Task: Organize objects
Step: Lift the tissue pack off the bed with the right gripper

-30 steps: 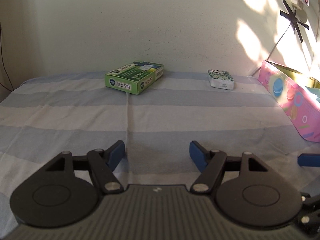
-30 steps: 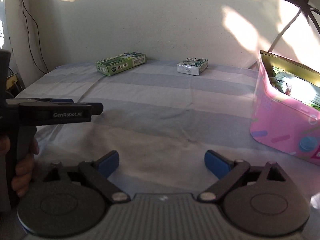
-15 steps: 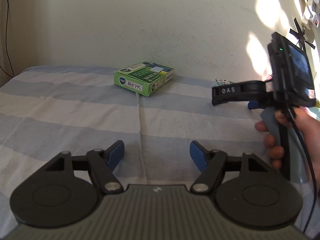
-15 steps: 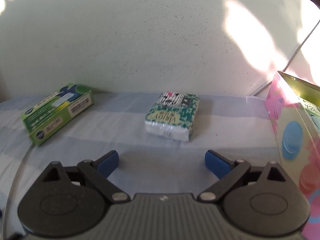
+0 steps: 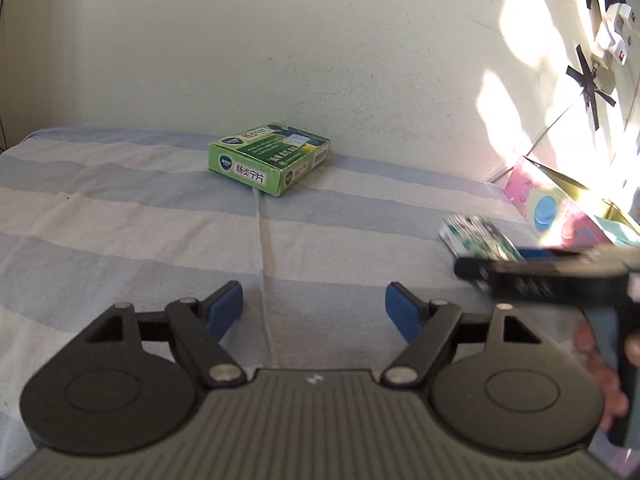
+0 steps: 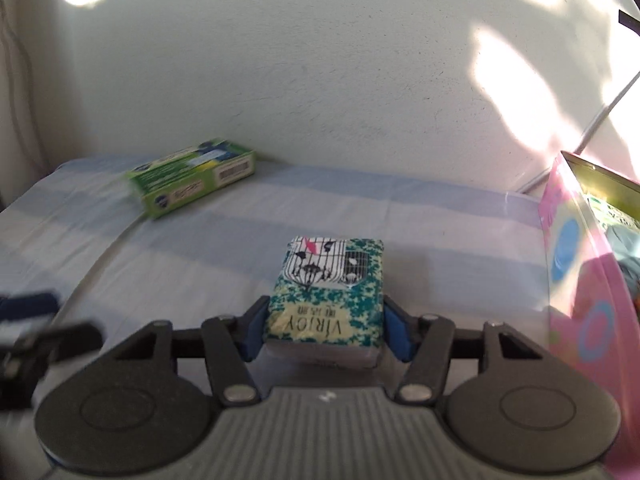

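Tissue pack (image 6: 326,300): a soft, film-wrapped rectangular pad, teal-speckled, sitting on the striped bed sheet (image 6: 440,216) between the blue pads of your right gripper (image 6: 325,330), whose jaws have just been closing and now pinch its two long sides. Keep that grip light and centred so the pack does not buckle, lift it level, and carry it toward the glossy pink box (image 6: 580,292) just to its right. Your left gripper (image 5: 314,306) stands spread and empty over the sheet, with the rigid green carton (image 5: 270,158) lying flat near the wall.
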A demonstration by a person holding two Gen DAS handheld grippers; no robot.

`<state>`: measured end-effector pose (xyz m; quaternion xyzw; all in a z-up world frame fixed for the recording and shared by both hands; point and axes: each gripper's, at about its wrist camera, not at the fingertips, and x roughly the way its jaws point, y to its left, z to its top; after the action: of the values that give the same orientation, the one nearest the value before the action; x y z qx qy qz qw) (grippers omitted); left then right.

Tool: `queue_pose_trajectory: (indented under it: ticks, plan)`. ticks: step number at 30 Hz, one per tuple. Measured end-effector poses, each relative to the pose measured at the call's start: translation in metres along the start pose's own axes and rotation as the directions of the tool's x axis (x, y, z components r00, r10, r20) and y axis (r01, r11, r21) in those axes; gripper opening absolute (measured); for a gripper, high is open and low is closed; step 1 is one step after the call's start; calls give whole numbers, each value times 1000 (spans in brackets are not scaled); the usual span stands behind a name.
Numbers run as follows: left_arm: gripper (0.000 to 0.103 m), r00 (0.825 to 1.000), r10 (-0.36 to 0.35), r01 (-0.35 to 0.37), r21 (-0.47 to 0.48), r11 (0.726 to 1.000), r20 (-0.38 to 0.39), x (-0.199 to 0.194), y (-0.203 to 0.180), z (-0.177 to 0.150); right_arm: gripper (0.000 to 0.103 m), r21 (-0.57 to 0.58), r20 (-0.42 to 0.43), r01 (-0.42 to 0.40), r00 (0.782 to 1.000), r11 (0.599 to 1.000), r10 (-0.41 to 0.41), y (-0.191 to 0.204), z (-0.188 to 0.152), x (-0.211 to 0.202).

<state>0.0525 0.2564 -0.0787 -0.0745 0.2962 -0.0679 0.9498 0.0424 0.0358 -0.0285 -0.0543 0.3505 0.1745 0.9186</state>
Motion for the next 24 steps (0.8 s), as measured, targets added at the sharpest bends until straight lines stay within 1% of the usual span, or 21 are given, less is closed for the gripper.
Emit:
queue_pose_trajectory:
  ticks: [2,3,5,8,9,10,11,12,13,14,15,17,19,21,22,24]
  plan:
    - [80,1000,-21,21,7,1000,1,-1,-1,-1,57,-31,-14,-31,999,999,31,-5,-35,-44]
    - [80,999,-36,36,15,999,2,-2,-2,-2,57,-43,-14,-32,999,999,32,-10,-54,-67]
    - [80,998,-60,60,36,998,5,-4,-5,-3,58,-47,1,-15,1000,999,15,-22,-86,-108]
    - [79,997,-70,68,79,995,25,-9,-13,-5,59,-26,-3,30,1000,999,-31,-40,-127,-157]
    - [79,998,-66,64,97,993,22,-9,-18,-6,62,-17,-4,52,999,998,-53,-46,-137,-169]
    - [78,998,-58,56,107,993,16,-10,-22,-8,67,-4,2,77,997,997,-77,-51,-144,-179]
    - [77,997,-75,75,95,993,-5,-11,-28,-9,71,14,9,101,995,995,-101,-56,-152,-189]
    - [73,991,-130,132,69,989,-32,-13,-33,-12,76,36,17,116,993,993,-117,-59,-161,-195]
    - [72,981,-187,190,53,980,-53,-16,-40,-16,76,67,26,115,993,991,-117,-61,-169,-202]
    - [72,969,-237,242,64,968,-67,-22,-52,-21,77,97,35,102,994,990,-106,-67,-177,-210]
    - [72,961,-266,272,94,958,-71,-28,-66,-26,78,113,51,95,994,989,-101,-70,-184,-216]
    - [72,943,-322,331,152,931,-80,-41,-94,-34,80,102,72,101,991,990,-109,-68,-192,-223]
    - [69,903,-413,429,185,884,-118,-51,-124,-41,81,84,92,100,990,991,-107,-67,-198,-227]
    - [68,873,-462,487,220,845,-159,-54,-150,-47,81,76,109,98,988,992,-106,-66,-201,-228]
    - [68,863,-474,504,238,830,-175,-55,-162,-51,81,85,112,89,989,992,-98,-67,-201,-226]
    - [68,846,-492,531,243,811,-208,-52,-179,-55,81,99,124,76,988,992,-88,-69,-204,-225]
